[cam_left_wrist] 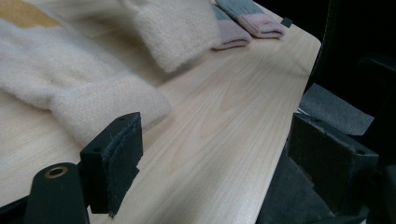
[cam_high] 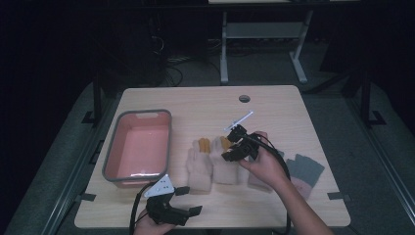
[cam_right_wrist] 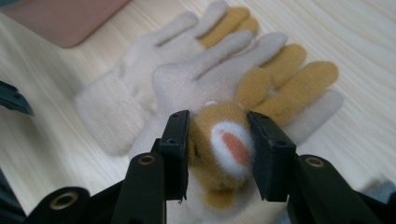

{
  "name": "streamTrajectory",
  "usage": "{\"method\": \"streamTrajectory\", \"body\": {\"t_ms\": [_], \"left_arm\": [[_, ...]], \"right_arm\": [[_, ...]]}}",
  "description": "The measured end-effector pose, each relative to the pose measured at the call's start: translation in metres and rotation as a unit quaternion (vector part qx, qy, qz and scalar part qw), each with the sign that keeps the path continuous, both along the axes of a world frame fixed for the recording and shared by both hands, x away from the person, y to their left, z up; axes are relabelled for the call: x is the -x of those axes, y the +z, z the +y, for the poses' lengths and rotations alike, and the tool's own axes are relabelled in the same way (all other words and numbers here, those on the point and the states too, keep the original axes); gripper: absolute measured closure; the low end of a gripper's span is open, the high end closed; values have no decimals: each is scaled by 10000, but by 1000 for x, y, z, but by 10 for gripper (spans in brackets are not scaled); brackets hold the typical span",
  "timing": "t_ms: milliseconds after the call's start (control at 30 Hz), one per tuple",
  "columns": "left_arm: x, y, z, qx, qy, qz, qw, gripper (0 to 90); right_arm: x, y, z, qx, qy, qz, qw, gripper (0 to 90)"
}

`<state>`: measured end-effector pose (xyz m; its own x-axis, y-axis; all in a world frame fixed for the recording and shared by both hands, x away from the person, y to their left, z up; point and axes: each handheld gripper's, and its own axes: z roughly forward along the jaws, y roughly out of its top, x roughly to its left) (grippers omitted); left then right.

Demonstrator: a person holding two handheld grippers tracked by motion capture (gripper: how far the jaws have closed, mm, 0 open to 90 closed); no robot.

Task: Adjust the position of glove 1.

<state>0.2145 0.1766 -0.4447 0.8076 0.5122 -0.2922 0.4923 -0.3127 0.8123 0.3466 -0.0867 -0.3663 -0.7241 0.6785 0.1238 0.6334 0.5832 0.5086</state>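
My right gripper (cam_right_wrist: 217,150) is shut on an orange plush piece (cam_right_wrist: 211,186) with a white and red patch, held just above a cream glove (cam_right_wrist: 210,74) with orange fingers. I cannot tell whether the piece is part of that glove. A second cream glove (cam_right_wrist: 135,93) lies beside it. In the high view the right gripper (cam_high: 229,154) hovers over the middle glove (cam_high: 224,169), with the other glove (cam_high: 199,164) to its left. My left gripper (cam_high: 189,200) rests open at the table's front edge. Its jaws (cam_left_wrist: 215,158) hold nothing, and a cream glove cuff (cam_left_wrist: 93,107) lies just beyond them.
A pink basin with a grey rim (cam_high: 169,142) stands at the left of the wooden table (cam_high: 205,103). Grey and pink gloves (cam_high: 306,169) lie at the right, near the edge. A cable hole (cam_high: 244,98) sits at the back. Table legs stand behind.
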Motion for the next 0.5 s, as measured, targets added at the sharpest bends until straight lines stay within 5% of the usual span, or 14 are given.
{"method": "streamTrajectory", "body": {"t_ms": [500], "left_arm": [[3,3,2,69,38,-27,10000,182]], "right_arm": [[-6,8,50,-150,365,30,9992,603]]}}
